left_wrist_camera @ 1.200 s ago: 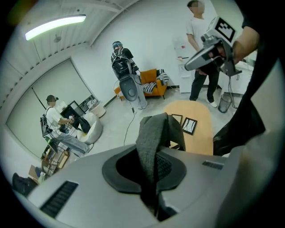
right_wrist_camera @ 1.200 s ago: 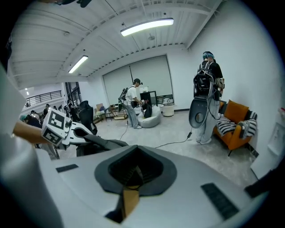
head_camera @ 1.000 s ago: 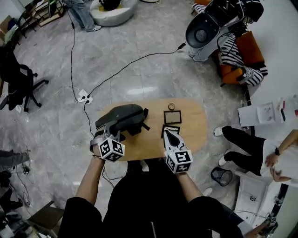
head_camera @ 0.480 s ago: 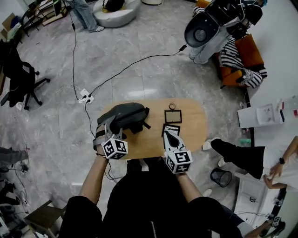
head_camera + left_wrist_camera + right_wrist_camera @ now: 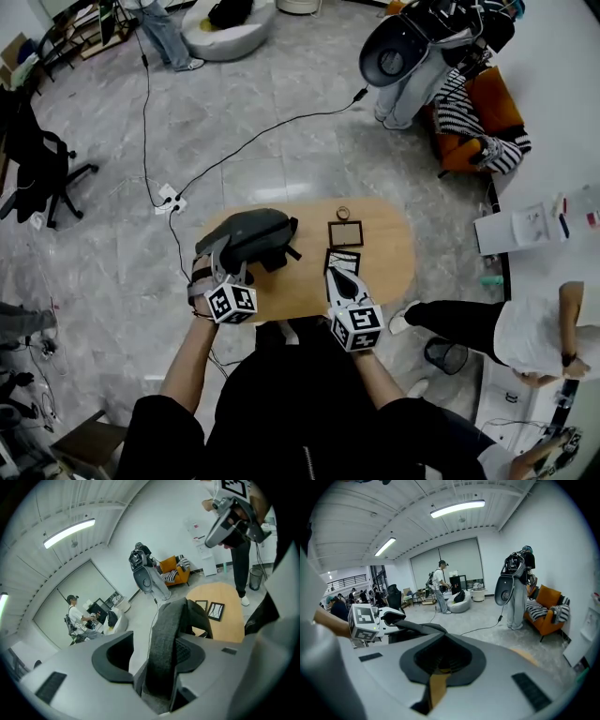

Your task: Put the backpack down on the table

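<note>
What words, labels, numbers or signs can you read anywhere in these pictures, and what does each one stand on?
No text in any view can be read.
On the two white cubes with black square markers: patterns only, no letters or numbers.
On the white sheets at the right of the head view: print too small to read.
On the two black-framed pictures on the oval wooden table: no wording can be made out.

Probably a robotics lab in an open office: grey tiled floor (image 5: 281,56) crossed by a long cable (image 5: 281,120) to a power strip (image 5: 169,199), office chair (image 5: 42,164) at left, white machine (image 5: 389,58) and orange sofa (image 5: 487,94) far right, strip lights (image 5: 457,508) overhead, small wooden table (image 5: 389,248) near.
</note>
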### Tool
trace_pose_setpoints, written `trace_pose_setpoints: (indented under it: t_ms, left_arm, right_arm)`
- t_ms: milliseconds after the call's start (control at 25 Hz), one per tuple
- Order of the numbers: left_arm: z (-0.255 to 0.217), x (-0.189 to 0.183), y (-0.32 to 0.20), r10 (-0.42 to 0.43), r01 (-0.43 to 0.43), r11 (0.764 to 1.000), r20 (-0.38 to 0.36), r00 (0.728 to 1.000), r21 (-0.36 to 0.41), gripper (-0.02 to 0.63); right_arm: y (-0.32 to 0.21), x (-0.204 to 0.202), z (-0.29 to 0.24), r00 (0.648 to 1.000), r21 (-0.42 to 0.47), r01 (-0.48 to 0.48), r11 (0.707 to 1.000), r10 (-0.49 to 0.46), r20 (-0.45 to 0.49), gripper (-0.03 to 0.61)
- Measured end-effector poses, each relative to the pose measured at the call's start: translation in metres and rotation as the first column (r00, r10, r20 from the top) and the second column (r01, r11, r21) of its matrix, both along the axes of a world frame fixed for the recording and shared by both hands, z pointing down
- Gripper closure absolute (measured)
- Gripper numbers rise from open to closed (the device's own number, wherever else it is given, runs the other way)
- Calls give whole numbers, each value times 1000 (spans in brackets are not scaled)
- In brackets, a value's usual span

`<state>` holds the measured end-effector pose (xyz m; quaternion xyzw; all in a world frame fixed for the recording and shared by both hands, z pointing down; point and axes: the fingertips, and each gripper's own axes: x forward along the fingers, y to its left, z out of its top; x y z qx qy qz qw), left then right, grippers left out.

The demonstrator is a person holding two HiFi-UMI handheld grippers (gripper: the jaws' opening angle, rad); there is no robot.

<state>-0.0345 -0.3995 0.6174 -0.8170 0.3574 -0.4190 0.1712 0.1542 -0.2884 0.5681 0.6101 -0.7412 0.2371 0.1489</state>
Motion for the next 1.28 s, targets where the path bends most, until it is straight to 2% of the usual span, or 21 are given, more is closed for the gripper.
trace_pose_setpoints:
  t_ms: [200, 440, 560, 800, 1040, 1200, 1280]
  left_arm:
    - [5, 4, 5, 59, -59, 998, 5, 998, 2, 419]
    - [6, 5, 4, 66, -70, 996, -75, 995, -48, 369]
    - [8, 7, 7, 110, -120, 988, -101, 989, -92, 356]
    - [13, 17, 24, 203, -224, 954, -123, 972, -201, 356]
    - [21, 22, 50, 265, -291, 919, -131, 955, -266, 356]
    - [26, 24, 68, 277, -313, 894, -154, 948, -321, 359]
    - [33, 26, 81, 281, -325, 875, -170, 945, -358, 408]
  right_arm:
    - [7, -3, 3, 1000, -5, -6, 1000, 6, -1, 568]
    - [10, -11, 6, 1000, -9, 5, 1000, -5, -1, 568]
    - [9, -13, 6, 1000, -11, 11, 1000, -11, -2, 568]
    - [8, -10, 7, 1000, -17, 5, 1000, -5, -2, 568]
    - [12, -13, 13, 1000, -25, 0, 1000, 0, 4, 568]
    - [13, -16, 15, 1000, -32, -3, 999, 3, 7, 568]
    - [13, -19, 17, 1000, -35, -3, 999, 3, 8, 568]
